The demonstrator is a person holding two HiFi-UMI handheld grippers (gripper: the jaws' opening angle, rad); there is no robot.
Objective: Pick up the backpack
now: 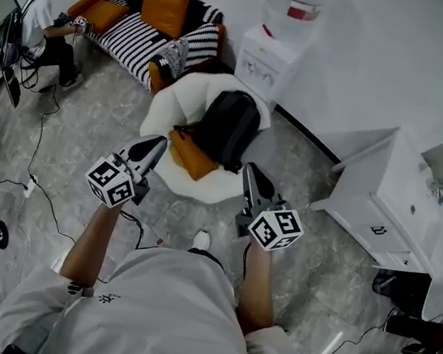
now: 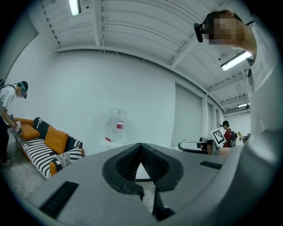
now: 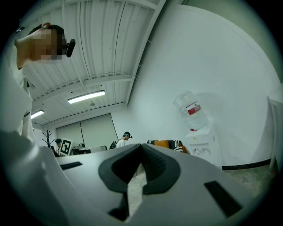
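Pale marbled floor (image 1: 88,137) spreads through a white-walled room, and straight ahead at twelve o'clock stands a round white armchair (image 1: 162,108). On its seat lies the black backpack (image 1: 230,127), leaning against the chair back, with an orange cushion (image 1: 193,157) poking out from under its lower edge at about seven o'clock of the bag. A striped sofa (image 1: 148,31) sits off at ten o'clock, a water dispenser (image 1: 268,60) just behind the chair at one o'clock, and a white cabinet (image 1: 390,196) at three o'clock.

Both tools are held level and point at the chair. The left gripper (image 1: 158,142) has its jaws pressed together with nothing between them, and the right gripper (image 1: 250,171) is the same, closed and empty. Their tips are close to the front rim of the chair, one at either side of the bag, and neither touches it.

Judging from this, the reach is under way but no grasp has begun. With the jaws closed, pushing on would only nudge the soft bag deeper into the seat, so they must part first. A pinch on loose fabric could slip as the load comes up. The cushion touches the bag and may be dragged off the seat. No handle or strap can be made out from here, so picking a firm hold is uncertain
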